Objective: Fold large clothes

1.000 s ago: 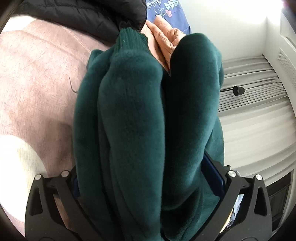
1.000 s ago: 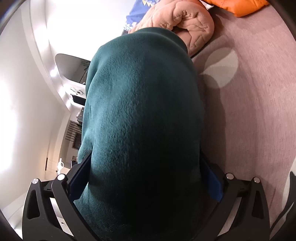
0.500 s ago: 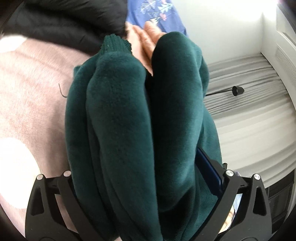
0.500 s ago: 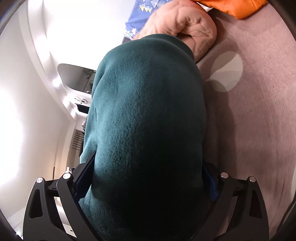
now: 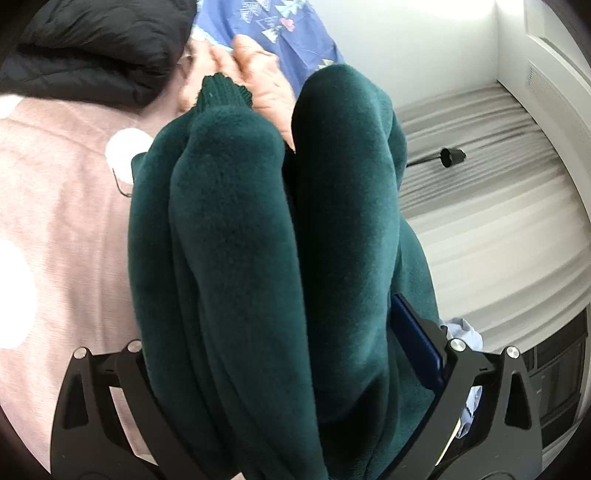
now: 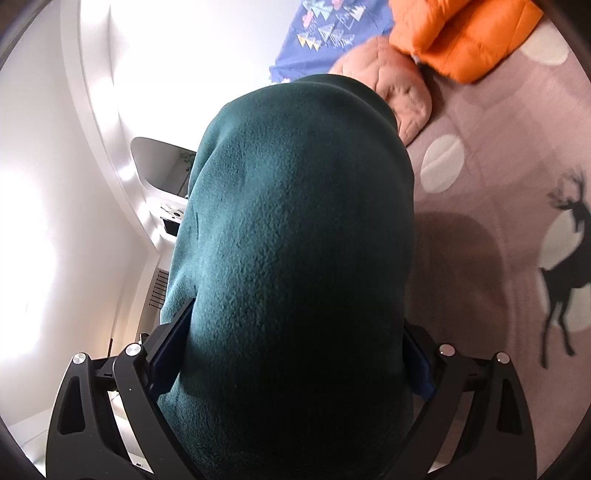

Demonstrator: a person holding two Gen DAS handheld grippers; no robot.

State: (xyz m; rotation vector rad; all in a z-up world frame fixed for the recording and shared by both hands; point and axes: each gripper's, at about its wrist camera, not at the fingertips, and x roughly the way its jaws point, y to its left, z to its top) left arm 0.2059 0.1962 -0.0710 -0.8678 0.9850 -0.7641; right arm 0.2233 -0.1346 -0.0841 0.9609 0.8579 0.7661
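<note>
One dark green fleece garment (image 5: 266, 266) fills both claws, left gripper (image 5: 280, 373) and right gripper (image 6: 291, 354) each clamped on its bulk, blocking one black jacket (image 5: 92, 48), one orange jacket (image 6: 461, 33) beyond.

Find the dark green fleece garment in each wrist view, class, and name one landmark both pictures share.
Left wrist: the green fleece garment fills the centre in bunched folds between the fingers.
Right wrist: one broad mound, centre.
Shared landmark: the blue patterned cloth, at the top of both.
</note>
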